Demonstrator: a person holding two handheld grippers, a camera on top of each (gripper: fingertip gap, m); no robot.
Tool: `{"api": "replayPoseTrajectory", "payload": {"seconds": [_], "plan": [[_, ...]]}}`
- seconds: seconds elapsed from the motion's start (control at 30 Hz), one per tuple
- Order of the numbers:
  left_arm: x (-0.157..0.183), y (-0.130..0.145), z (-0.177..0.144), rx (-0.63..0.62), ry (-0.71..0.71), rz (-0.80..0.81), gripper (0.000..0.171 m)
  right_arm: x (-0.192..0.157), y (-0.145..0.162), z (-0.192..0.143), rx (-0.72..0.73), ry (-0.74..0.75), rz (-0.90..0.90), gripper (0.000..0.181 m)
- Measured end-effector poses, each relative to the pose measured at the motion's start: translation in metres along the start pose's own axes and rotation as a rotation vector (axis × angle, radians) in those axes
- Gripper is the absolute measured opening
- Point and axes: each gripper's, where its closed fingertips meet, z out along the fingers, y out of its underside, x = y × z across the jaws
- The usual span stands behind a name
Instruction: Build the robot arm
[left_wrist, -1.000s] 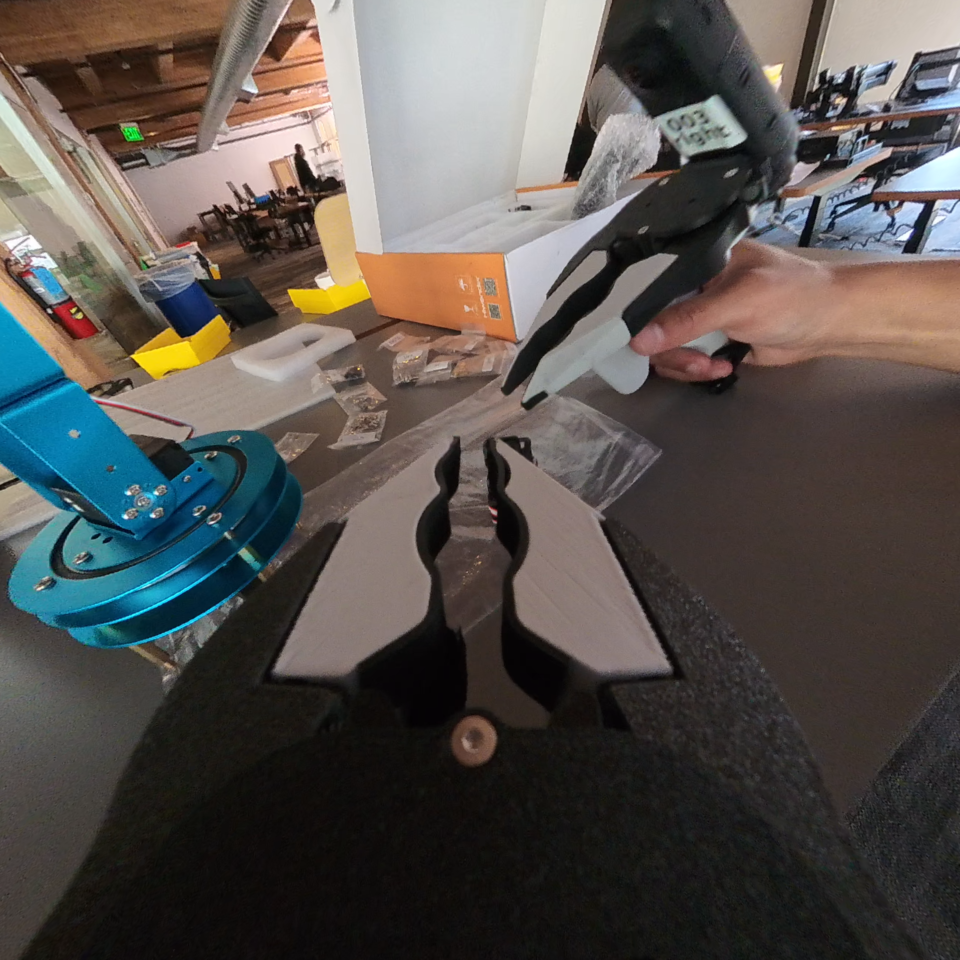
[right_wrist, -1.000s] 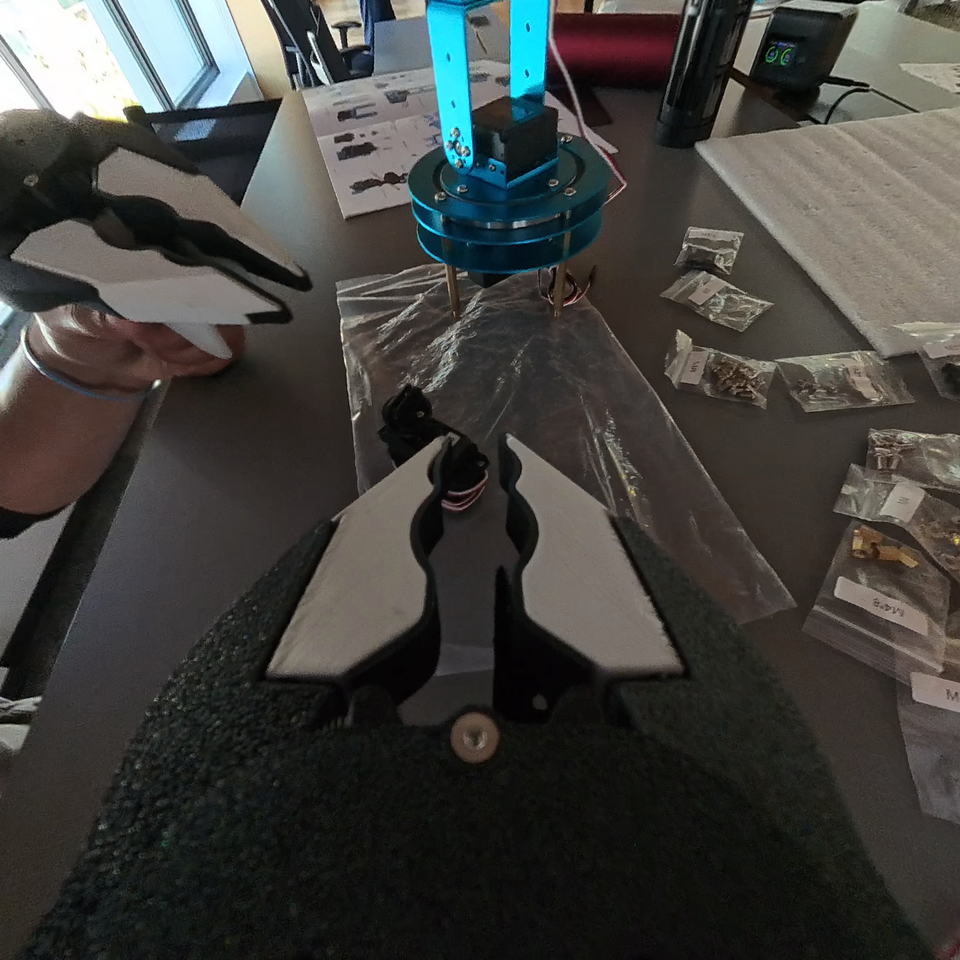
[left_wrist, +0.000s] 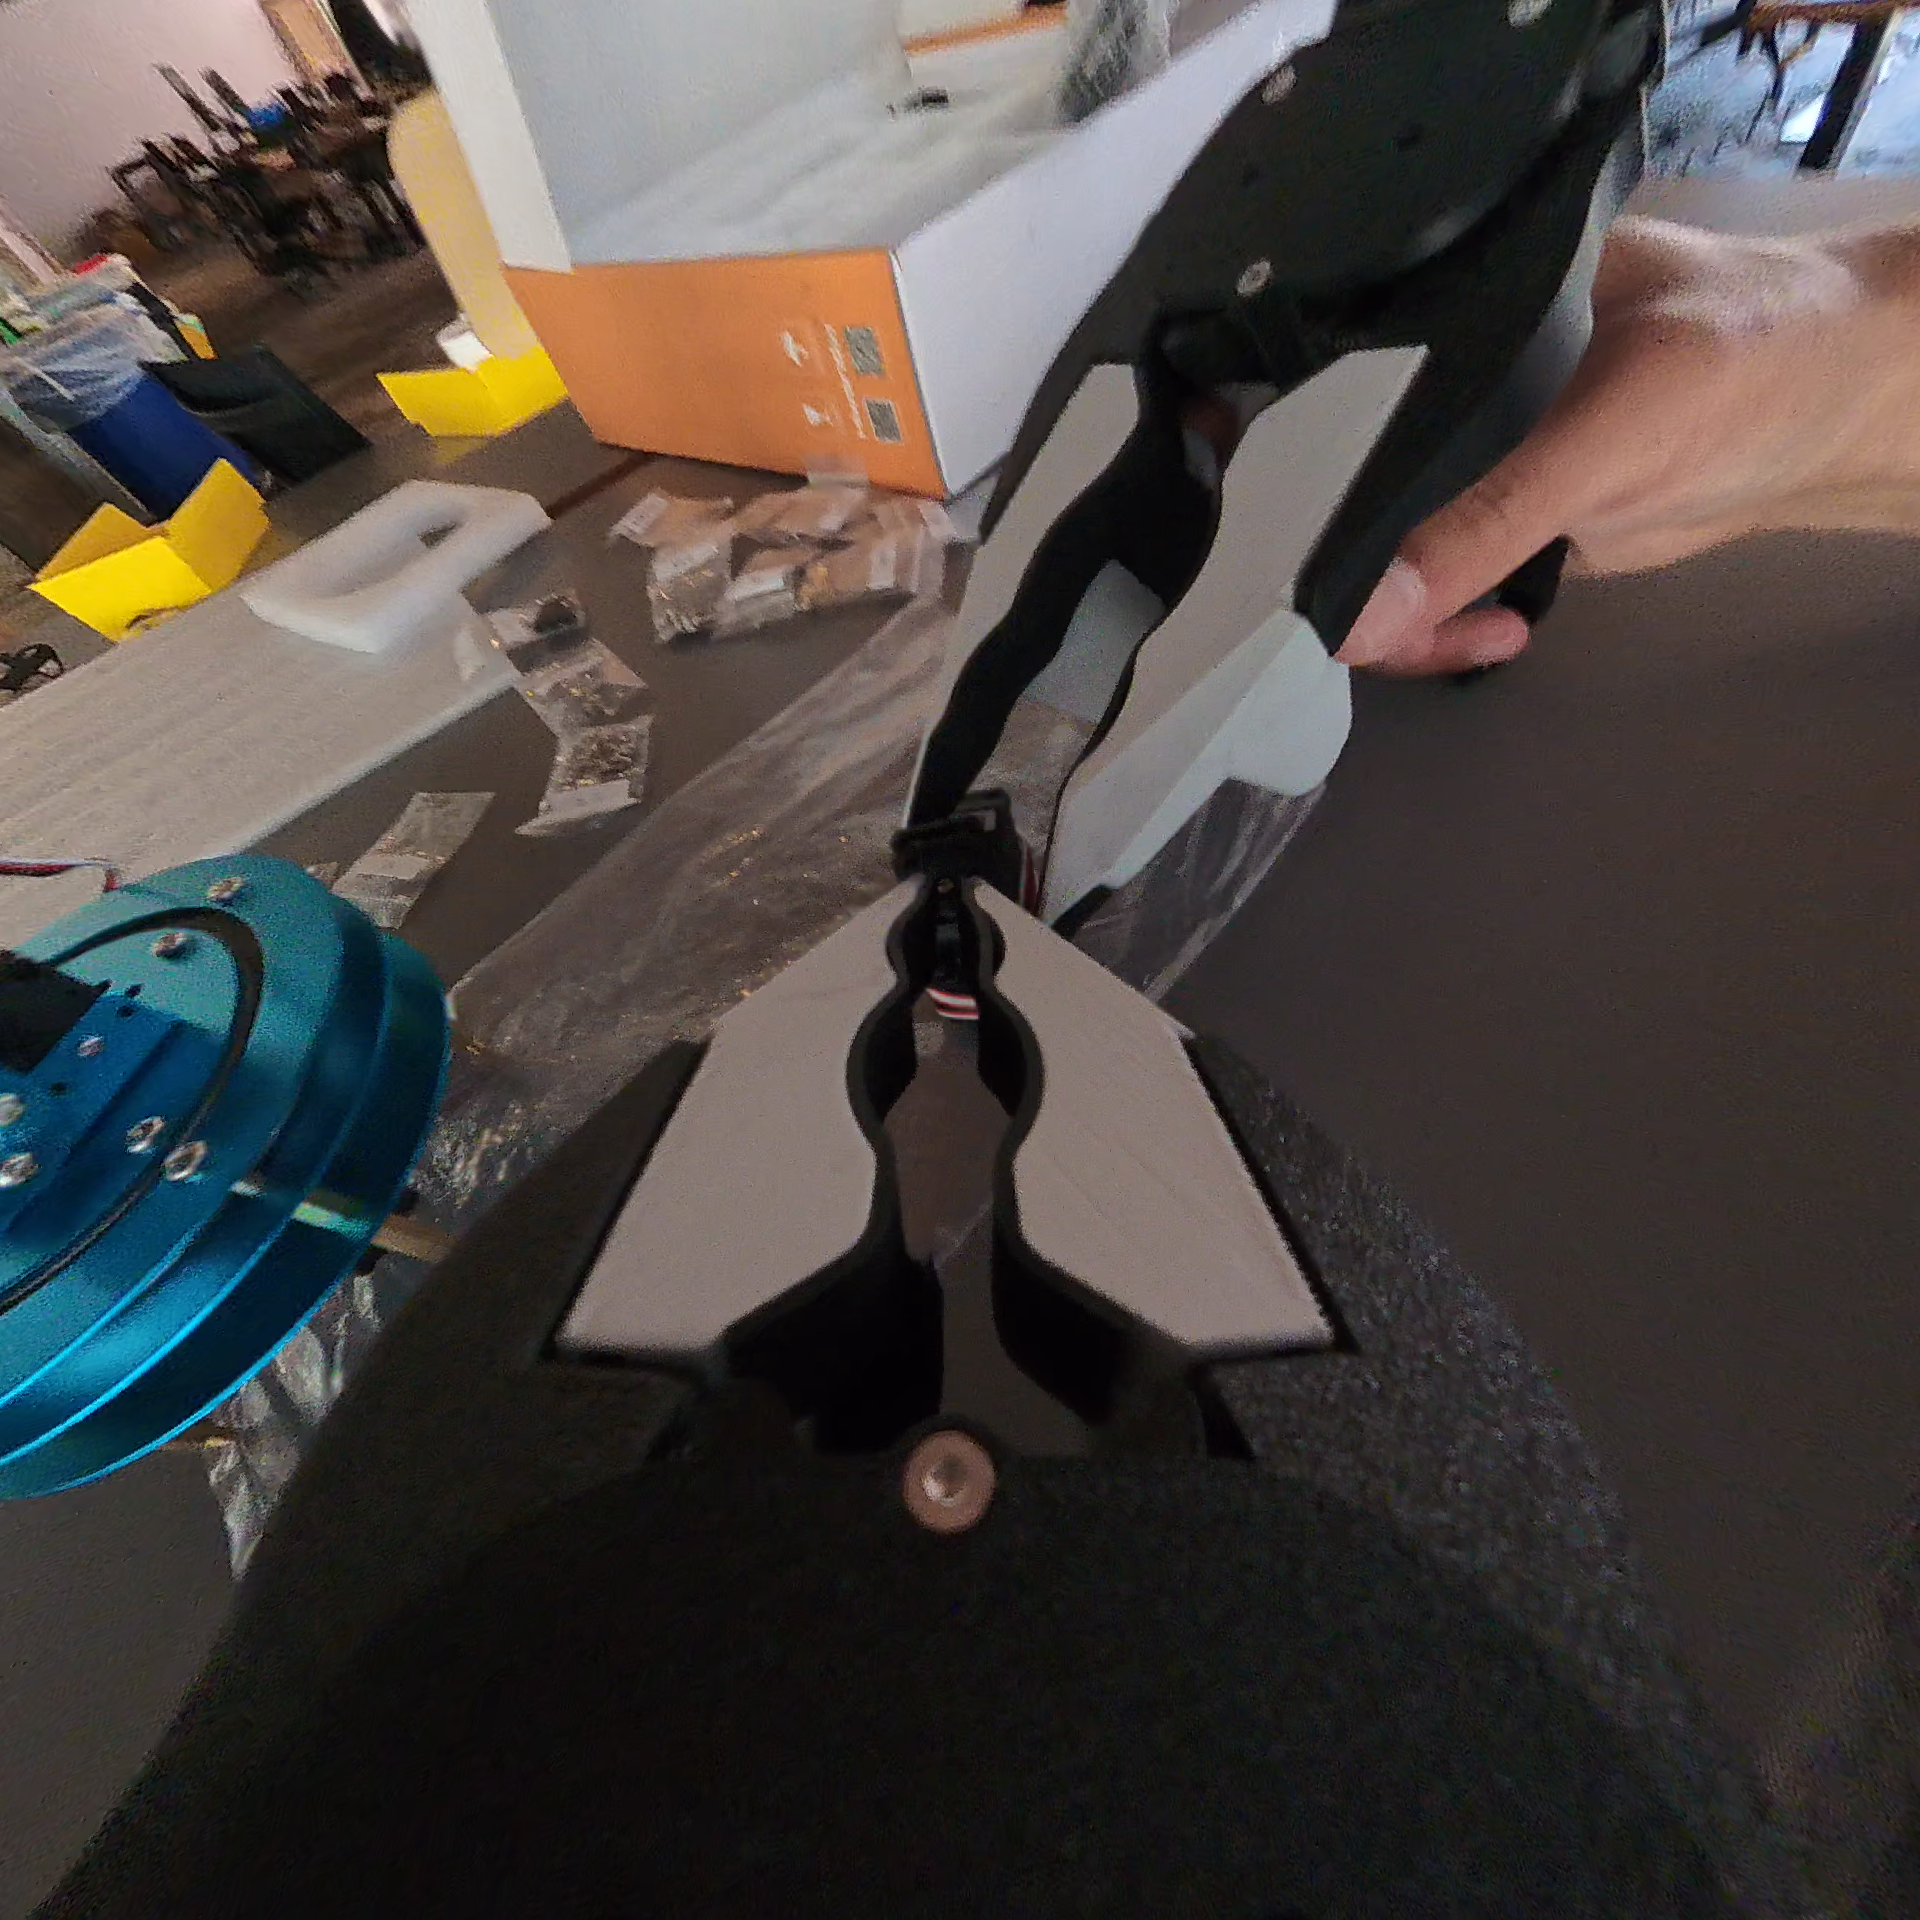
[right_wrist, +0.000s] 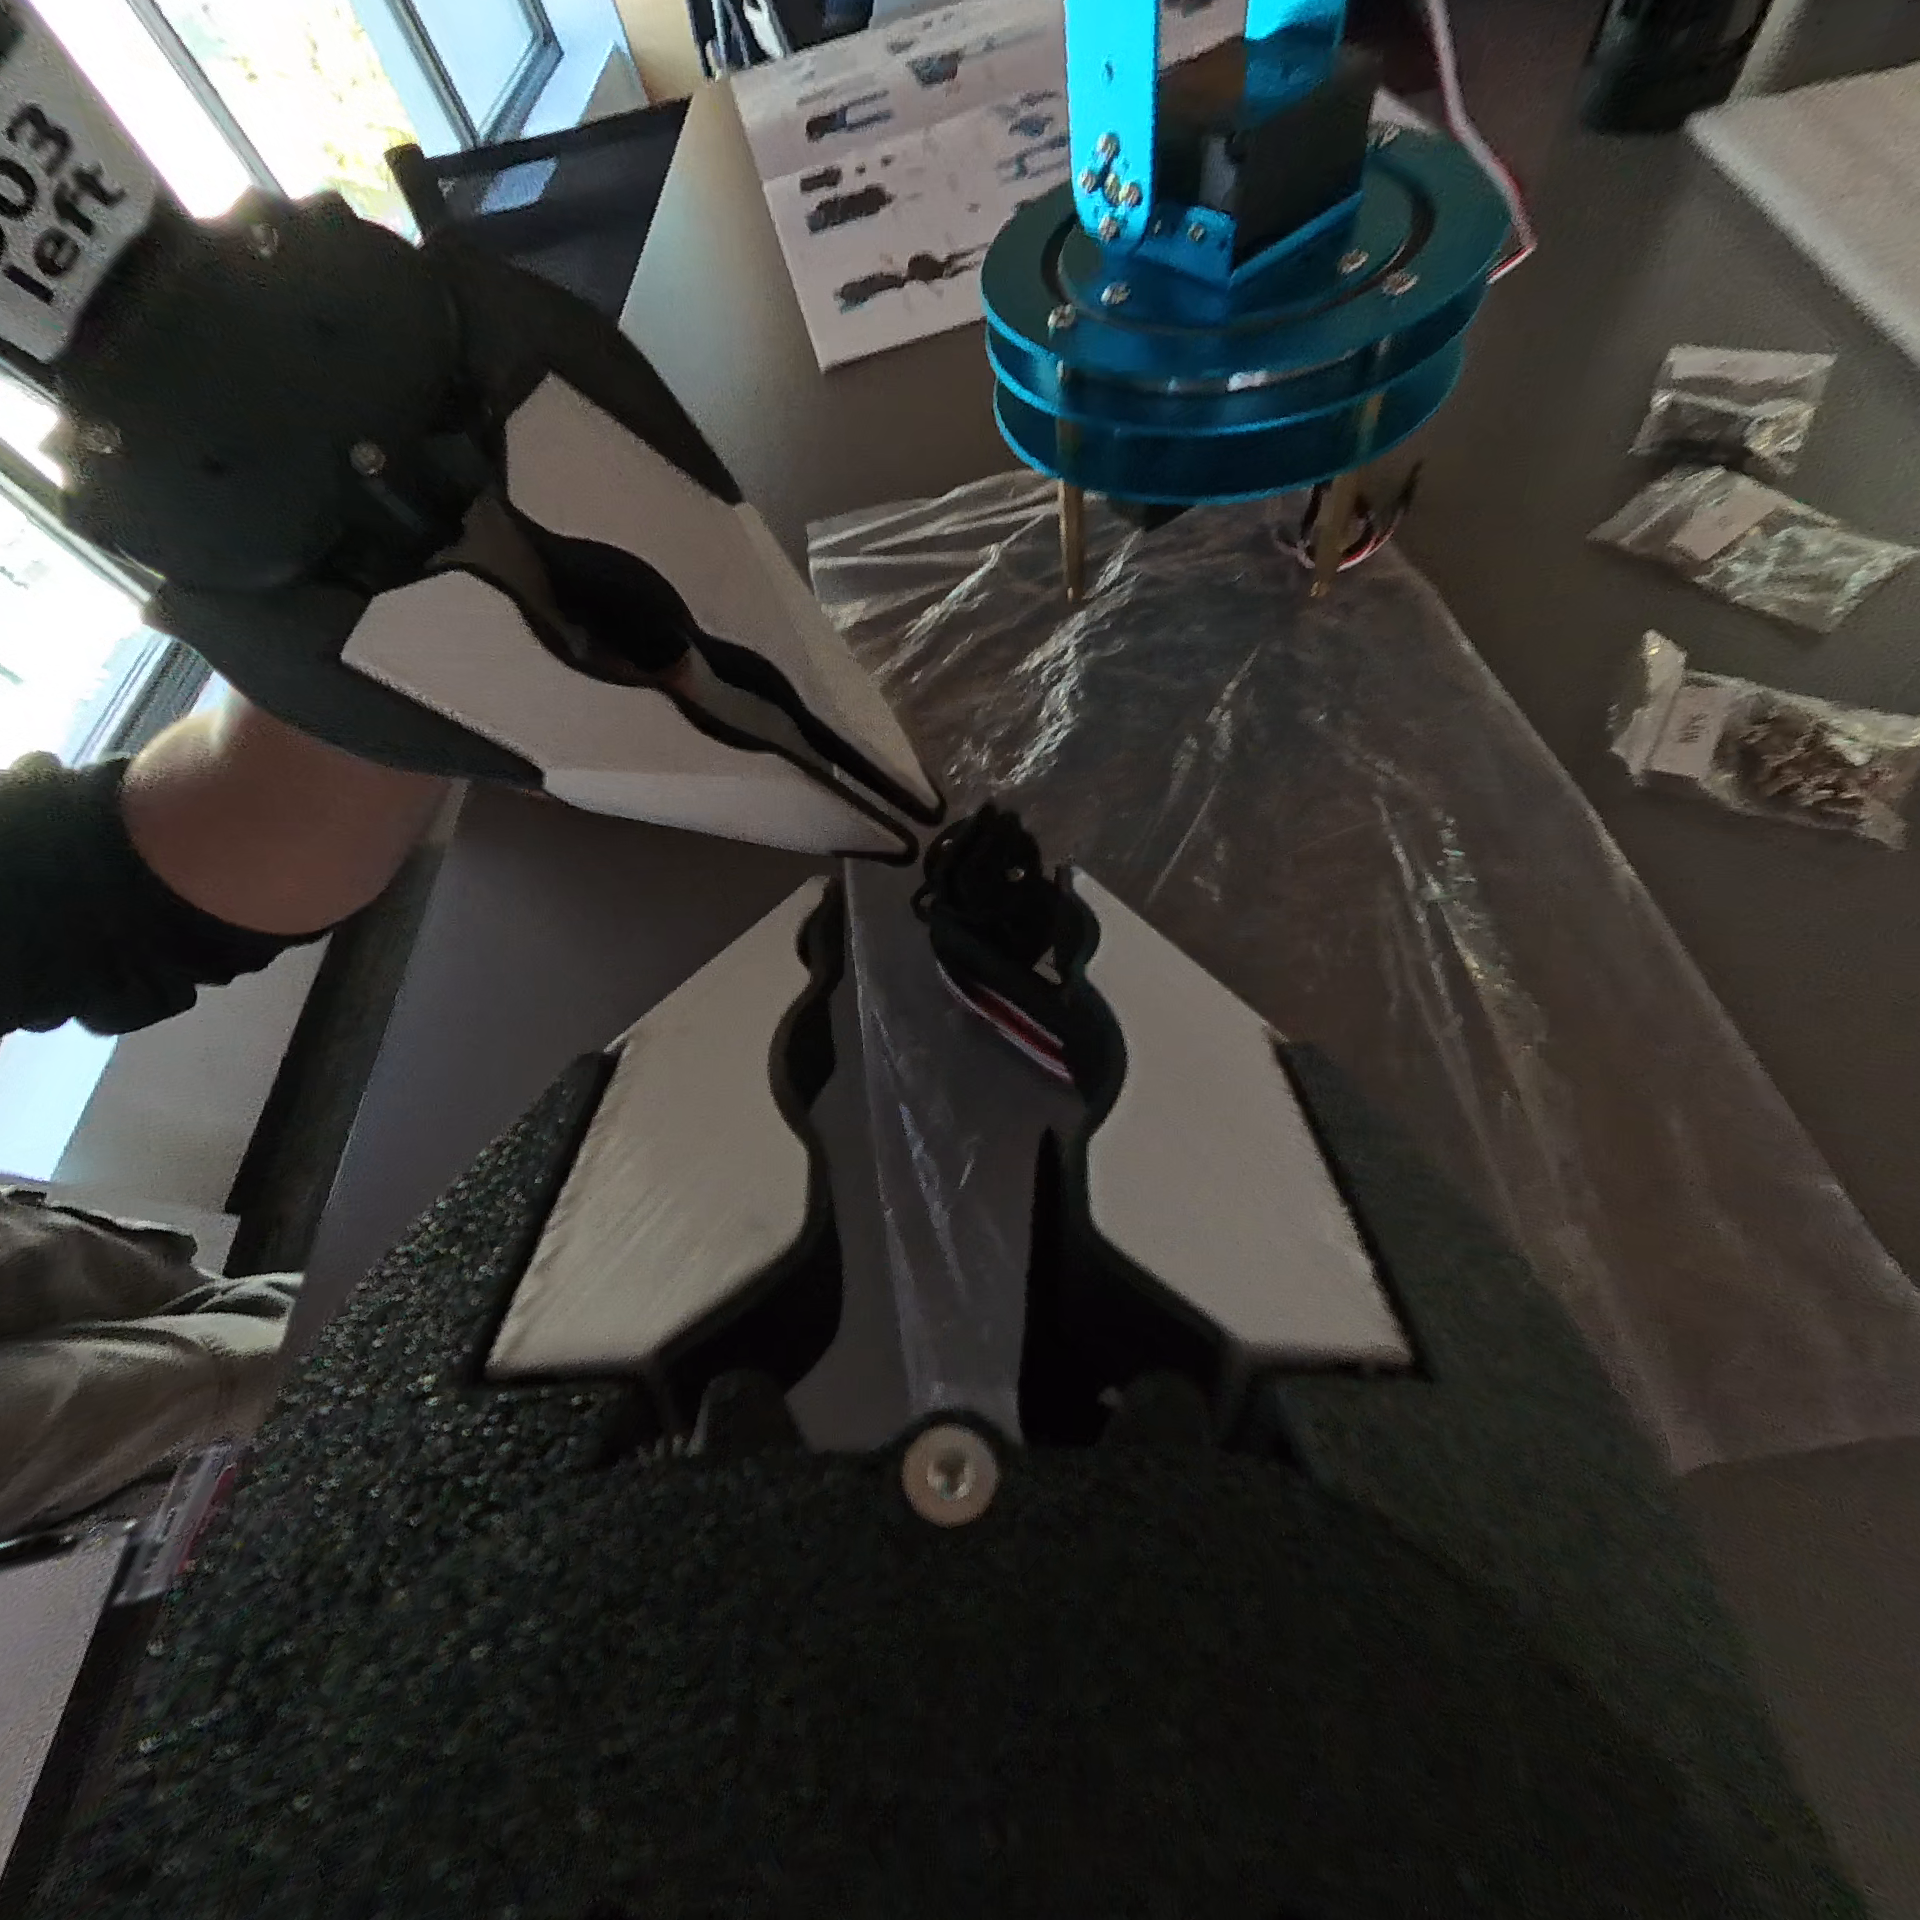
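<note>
A small black servo (right_wrist: 987, 894) with a red, white and black wire lies on a clear plastic bag (right_wrist: 1299, 883) on the dark table. My right gripper (right_wrist: 956, 883) is open, with one finger on either side of the servo. My left gripper (right_wrist: 920, 831) comes in from the left, its tips pinched together at the servo's edge. In the left wrist view my left gripper (left_wrist: 943, 899) is shut on the near edge of the servo (left_wrist: 971, 831). There my right gripper (left_wrist: 1003, 862) reaches down from the upper right, held by a hand (left_wrist: 1662, 468).
A blue metal turntable base (right_wrist: 1226, 312) on thin legs stands on the bag's far end, and shows at the left in the left wrist view (left_wrist: 208, 1143). Small bags of hardware (right_wrist: 1766, 748), a printed sheet (right_wrist: 914, 208), an orange and white box (left_wrist: 727, 353) and a white foam block (left_wrist: 395, 561) lie around. Both grippers' tips are close together, under 4 cm apart.
Both grippers have closed in on the servo. My right gripper has opened wider and now straddles it. My left gripper has narrowed onto its edge.
</note>
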Motion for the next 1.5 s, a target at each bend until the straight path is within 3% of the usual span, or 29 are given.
{"api": "replayPoseTrajectory", "payload": {"seconds": [0.37,0.67,0.83,0.97,1.03,1.1,1.2,1.27,1.3,1.37,1.43,1.5], "plan": [[-0.008,0.0,0.0,-0.003,-0.086,0.025,0.0,0.004,-0.001,-0.004,0.006,0.03,-0.032,0.036],[-0.019,-0.006,-0.007,0.051,-0.145,-0.009,0.0,0.029,-0.026,-0.033,0.159,0.165,-0.026,0.033],[-0.031,-0.011,-0.014,0.104,-0.191,-0.051,0.004,0.039,-0.045,-0.075,0.316,0.201,0.038,0.034],[-0.047,-0.009,-0.013,0.096,-0.235,-0.089,0.01,0.016,-0.06,-0.151,0.514,0.339,0.08,0.036],[-0.043,-0.012,-0.015,0.117,-0.252,-0.045,0.012,-0.008,-0.038,-0.192,0.512,0.455,0.193,0.04],[-0.039,-0.014,-0.016,0.124,-0.254,-0.005,0.02,-0.053,-0.018,-0.224,0.599,0.478,0.302,0.04],[-0.04,-0.023,-0.023,0.178,-0.297,-0.001,0.03,-0.13,0.031,-0.239,0.631,0.502,0.392,0.035],[0.001,-0.051,-0.024,0.231,-0.155,0.113,0.035,-0.177,0.072,-0.237,0.587,0.514,0.455,0.033],[0.029,-0.067,-0.018,0.21,-0.058,0.208,0.027,-0.197,0.092,-0.237,0.563,0.51,0.492,0.032],[0.075,-0.085,0.013,0.066,0.11,0.408,0.03,-0.226,0.13,-0.237,0.495,0.513,0.569,0.032],[0.095,-0.099,0.057,-0.078,0.222,0.543,0.034,-0.236,0.16,-0.244,0.429,0.549,0.624,0.032],[0.109,-0.089,0.098,-0.3,0.44,0.578,0.051,-0.227,0.174,-0.254,0.41,0.562,0.665,0.032]]}}
